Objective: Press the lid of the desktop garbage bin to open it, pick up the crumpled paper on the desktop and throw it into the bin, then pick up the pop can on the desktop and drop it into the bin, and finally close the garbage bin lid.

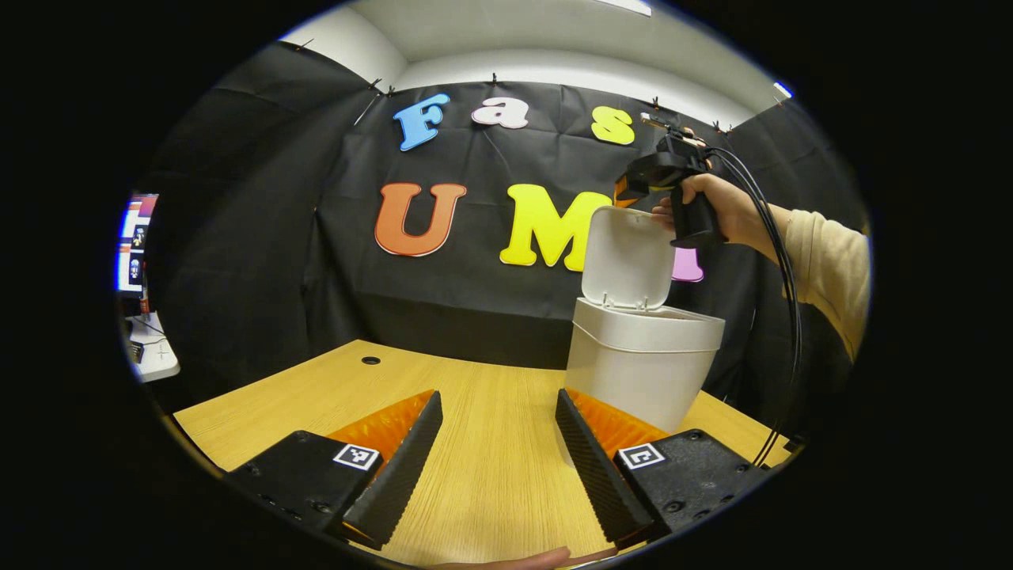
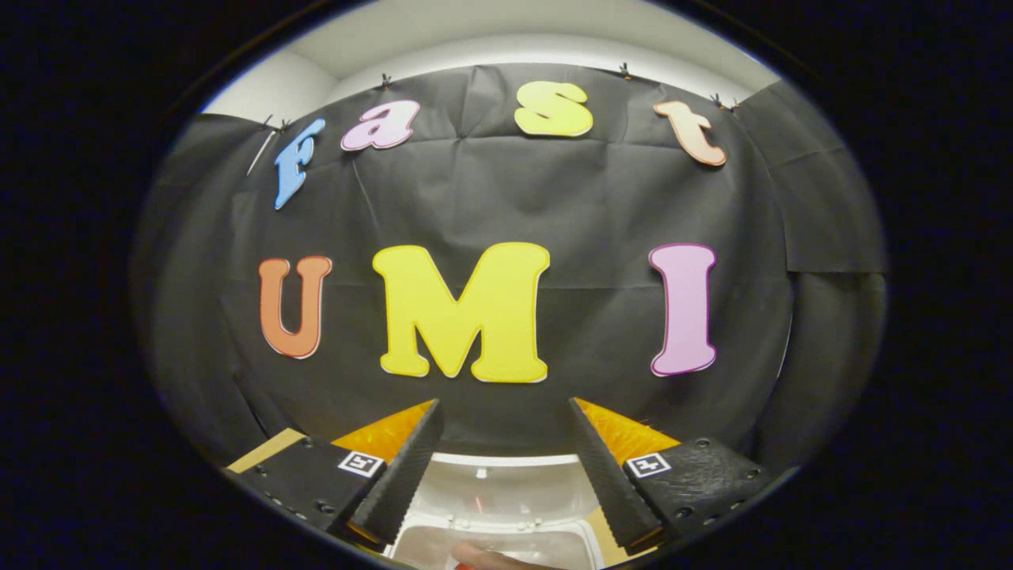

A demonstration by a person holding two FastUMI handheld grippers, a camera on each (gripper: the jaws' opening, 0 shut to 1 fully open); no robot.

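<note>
Both grippers' jaws gape empty; left gripper view shows the bin (image 1: pixel 641 372), lid (image 1: pixel 627 257) raised.

A recording booth: black cloth wall (image 1: pixel 261 261) around a wooden desk (image 1: pixel 491 443)

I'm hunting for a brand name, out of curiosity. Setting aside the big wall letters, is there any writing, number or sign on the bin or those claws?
On the bin and its raised lid: plain white, no writing to be seen.
On the left claw: two square black-and-white tags, patterns, not words.
On the right claw: two like tags, also patterns.
On the screen at the booth's edge: too small and blurred to read.
</note>
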